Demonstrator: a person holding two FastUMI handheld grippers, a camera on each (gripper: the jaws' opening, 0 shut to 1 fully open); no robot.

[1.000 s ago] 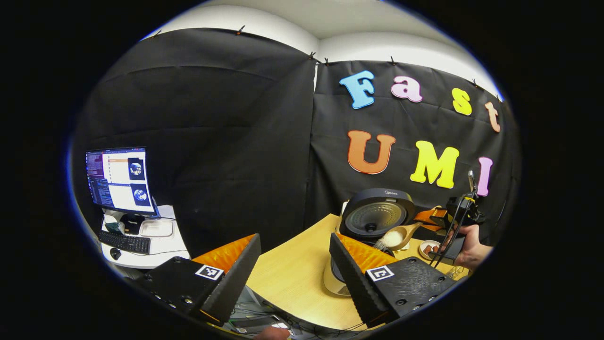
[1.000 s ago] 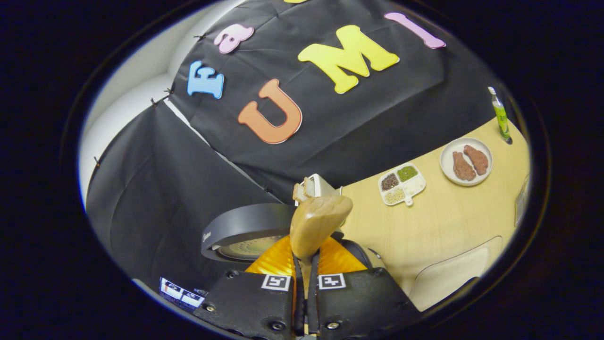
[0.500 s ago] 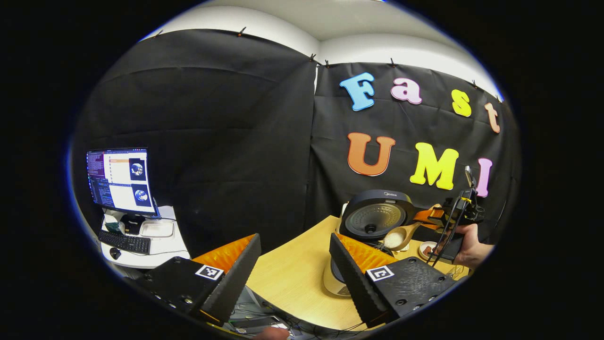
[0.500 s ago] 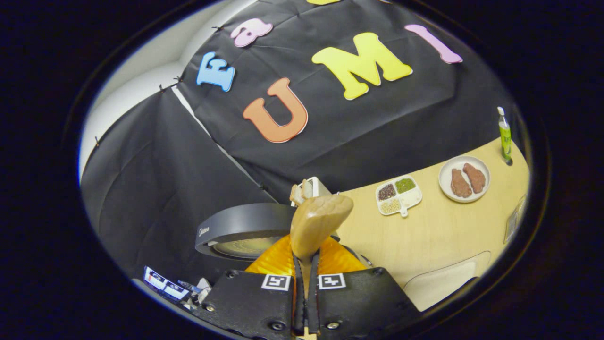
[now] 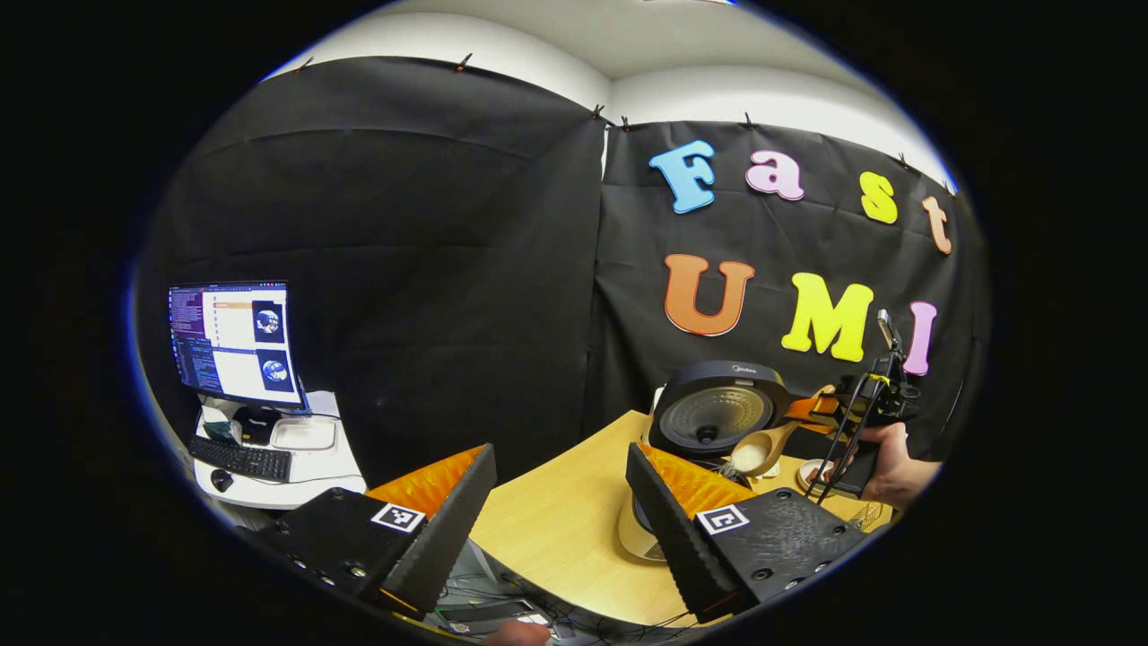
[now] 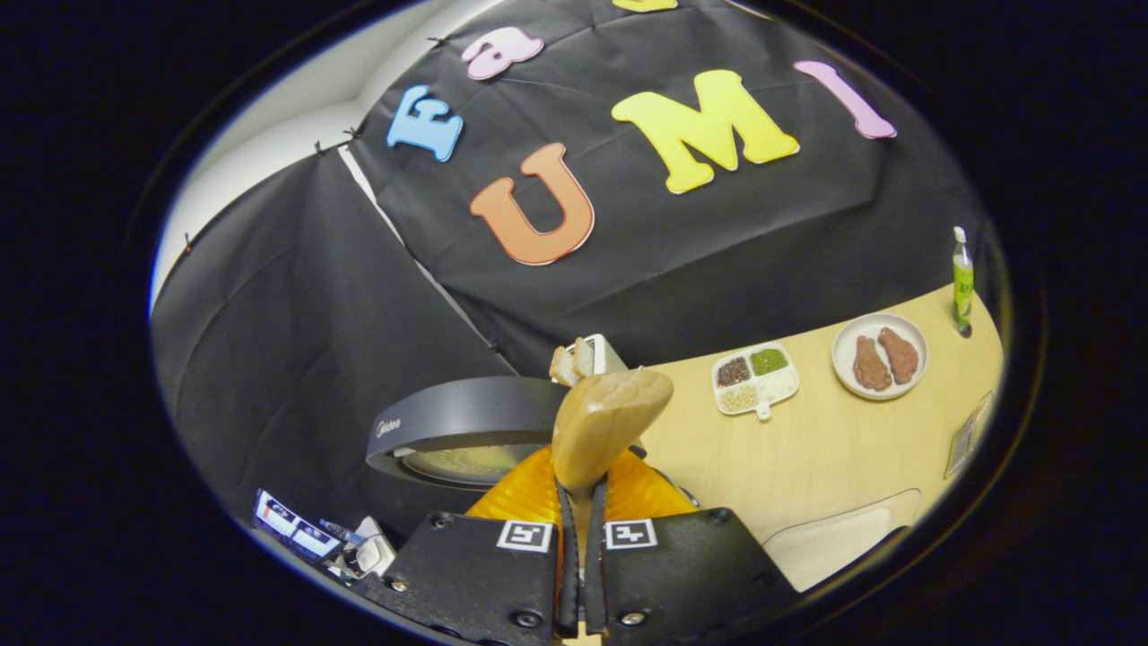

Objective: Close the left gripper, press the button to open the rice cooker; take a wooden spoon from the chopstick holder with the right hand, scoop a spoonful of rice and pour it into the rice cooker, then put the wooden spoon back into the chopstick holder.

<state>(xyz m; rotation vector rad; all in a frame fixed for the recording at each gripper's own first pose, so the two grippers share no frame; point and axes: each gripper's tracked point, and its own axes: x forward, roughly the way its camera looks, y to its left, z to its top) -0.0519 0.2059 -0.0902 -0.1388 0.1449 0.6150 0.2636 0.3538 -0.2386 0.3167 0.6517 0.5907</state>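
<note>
Standing open on the wooden table [image 5: 556, 529], the rice cooker [image 5: 717, 414] is showing the ribbed inside of its raised lid, and its pot is mostly hidden behind the left gripper's [image 5: 560, 516] fingers, so what lies in it cannot be told. The right gripper [image 6: 581, 538] is gripping the wooden spoon [image 6: 603, 423] by its handle, jaws clenched on it; the left gripper view is catching the spoon's bowl [image 5: 752, 453] over the cooker's mouth with white rice lying in it. The left gripper is hanging with its jaws released, wide apart, gripping nothing.

The right gripper view is showing a divided tray [image 6: 755, 377] carrying dark, green and pale grains in separate compartments, a plate [image 6: 879, 356] bearing two brown pieces, and a green bottle [image 6: 961, 278] standing upright near the table's far edge. The left gripper view is offering a lit monitor [image 5: 235, 345] and a keyboard [image 5: 240, 459] on a side desk.
</note>
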